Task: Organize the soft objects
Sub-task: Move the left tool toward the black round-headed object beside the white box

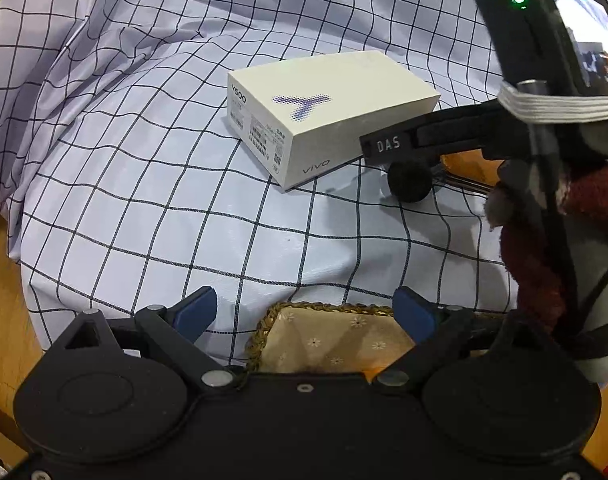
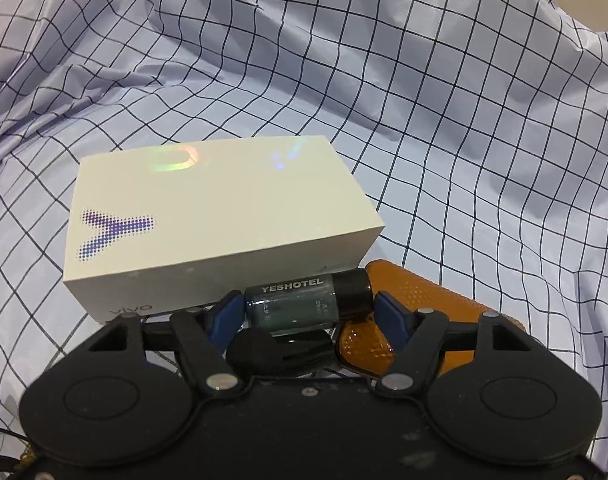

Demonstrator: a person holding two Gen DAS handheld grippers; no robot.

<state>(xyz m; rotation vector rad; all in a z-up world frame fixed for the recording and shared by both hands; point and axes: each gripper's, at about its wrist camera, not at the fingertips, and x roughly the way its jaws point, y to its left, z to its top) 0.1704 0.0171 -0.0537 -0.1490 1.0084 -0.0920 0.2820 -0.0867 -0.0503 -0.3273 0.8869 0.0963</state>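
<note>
Right gripper (image 2: pixel 307 312) looks clamped on the bottle (image 2: pixel 304 303) beside the box (image 2: pixel 219 224); the lift seems next; left gripper (image 1: pixel 304 312) wide open, empty

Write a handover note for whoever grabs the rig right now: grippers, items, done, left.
Left hand-held gripper: open, empty, hovering over a beige floral pad with braided trim at the checked cloth's near edge.
Right hand-held gripper: fingers straddle a small dark YESHOTEL bottle lying on its side; firm grip not confirmable.
The bottle lies against the white vivo box, with an orange textured case beside it and a black rounded item just below.
Done: nothing visibly sorted.
Left: probably grouping everything.
</note>
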